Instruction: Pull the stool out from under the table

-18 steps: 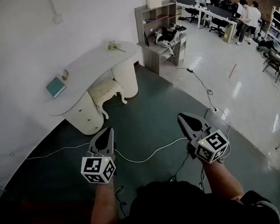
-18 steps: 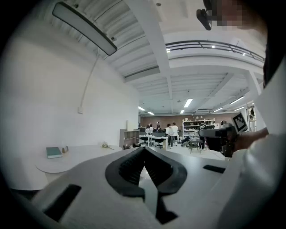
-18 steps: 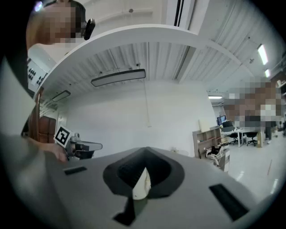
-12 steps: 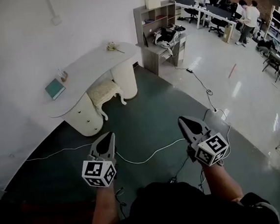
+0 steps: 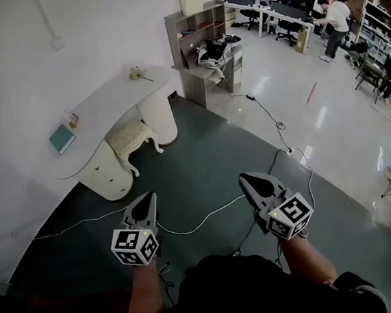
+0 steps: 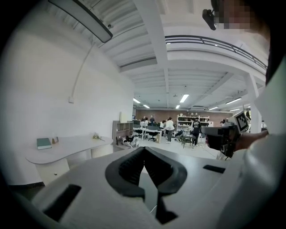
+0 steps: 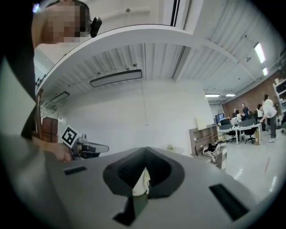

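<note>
Both grippers sit slightly lower in the head view than 0.7 s ago, and the desk has slid leftward. At far left, a teal book [image 5: 62, 138] lies on the white curved desk [image 5: 111, 98]. The cream cushioned stool [image 5: 129, 134] stands tucked between the desk's 2 pedestals, well apart from both grippers. Nearer, the left gripper [image 5: 149, 201] hovers over the dark green floor [image 5: 196, 166], jaws pressed together and empty. A white cable [image 5: 202, 222] crosses the floor. The right gripper [image 5: 246, 180] is likewise pinched closed on nothing.
</note>
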The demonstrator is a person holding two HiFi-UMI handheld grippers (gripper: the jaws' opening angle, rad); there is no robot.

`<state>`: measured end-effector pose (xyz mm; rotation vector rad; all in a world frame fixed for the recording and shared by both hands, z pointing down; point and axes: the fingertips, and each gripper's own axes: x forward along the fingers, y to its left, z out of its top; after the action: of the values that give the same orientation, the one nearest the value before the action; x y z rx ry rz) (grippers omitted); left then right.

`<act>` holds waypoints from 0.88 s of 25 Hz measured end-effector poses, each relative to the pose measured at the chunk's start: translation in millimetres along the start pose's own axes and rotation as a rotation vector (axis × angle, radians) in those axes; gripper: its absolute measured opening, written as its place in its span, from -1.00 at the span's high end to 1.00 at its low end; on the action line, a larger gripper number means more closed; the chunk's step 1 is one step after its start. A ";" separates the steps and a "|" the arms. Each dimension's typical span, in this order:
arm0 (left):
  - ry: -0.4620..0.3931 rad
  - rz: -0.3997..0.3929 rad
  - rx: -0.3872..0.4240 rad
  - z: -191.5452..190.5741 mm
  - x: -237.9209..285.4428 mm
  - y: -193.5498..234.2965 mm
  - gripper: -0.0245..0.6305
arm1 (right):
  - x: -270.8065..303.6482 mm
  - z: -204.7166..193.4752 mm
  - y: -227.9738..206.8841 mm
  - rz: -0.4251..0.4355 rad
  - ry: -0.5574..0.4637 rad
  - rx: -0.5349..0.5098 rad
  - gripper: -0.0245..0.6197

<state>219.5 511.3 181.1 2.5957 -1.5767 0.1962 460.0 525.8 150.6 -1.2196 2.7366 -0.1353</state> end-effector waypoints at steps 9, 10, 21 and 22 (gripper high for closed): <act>0.041 -0.010 0.008 -15.2 27.0 -59.4 0.90 | -43.1 -21.6 -42.5 0.011 0.051 0.041 0.91; 0.051 -0.007 0.002 -20.1 28.5 -59.0 0.90 | -42.4 -25.4 -44.2 0.014 0.059 0.048 0.91; 0.064 0.025 -0.075 -37.0 89.4 -7.1 0.90 | 18.3 -40.9 -77.4 0.026 0.132 0.050 0.91; 0.061 0.025 -0.081 -37.3 98.4 2.1 0.90 | 29.1 -40.8 -82.0 0.021 0.130 0.060 0.91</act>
<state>260.3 429.9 233.7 2.4866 -1.5631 0.2070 494.0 450.5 199.6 -1.2060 2.8314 -0.3030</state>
